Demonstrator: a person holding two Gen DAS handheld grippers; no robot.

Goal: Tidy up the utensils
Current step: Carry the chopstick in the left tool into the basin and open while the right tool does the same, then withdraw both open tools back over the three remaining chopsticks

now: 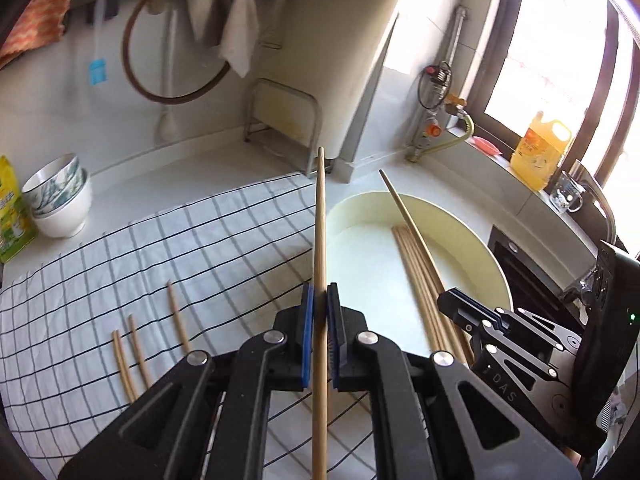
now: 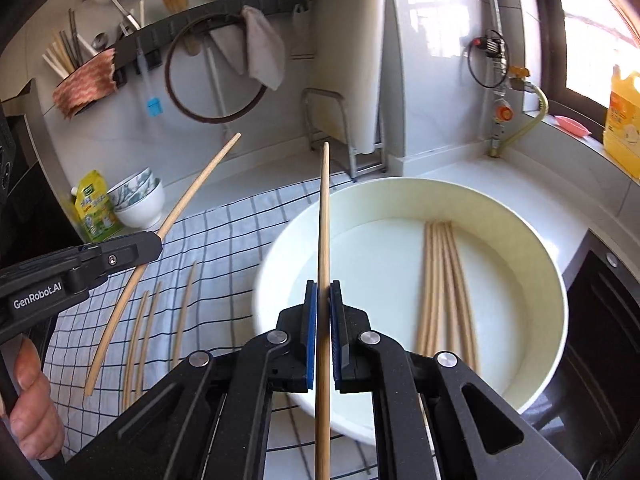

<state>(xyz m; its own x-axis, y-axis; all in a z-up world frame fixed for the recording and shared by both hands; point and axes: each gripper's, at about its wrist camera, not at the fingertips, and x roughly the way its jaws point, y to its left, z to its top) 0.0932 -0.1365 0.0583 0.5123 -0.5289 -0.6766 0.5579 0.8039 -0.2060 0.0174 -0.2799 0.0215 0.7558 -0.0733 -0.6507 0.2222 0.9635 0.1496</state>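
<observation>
Checked cloth [image 1: 160,248]: white, thin black grid lines. Round basin [image 2: 552,280] just right of the cloth: cream-white inside and out. Chopsticks [image 2: 444,280] in the basin and the loose chopsticks [image 1: 136,344] on the cloth: pale tan wood, no pattern. Left gripper [image 1: 319,304] and right gripper [image 2: 323,300]: black bodies, blue pads, silver rivets. Stacked bowls [image 1: 60,200] beyond the cloth's far left corner: white, grey-green brush pattern on the upper one. Packet [image 2: 94,208] beside the bowls: yellow and green. Jug [image 1: 540,152] on the sill right of the basin: orange-yellow. Cloth [image 2: 86,84] hanging on the wall above the bowls: red-and-white zigzag.
</observation>
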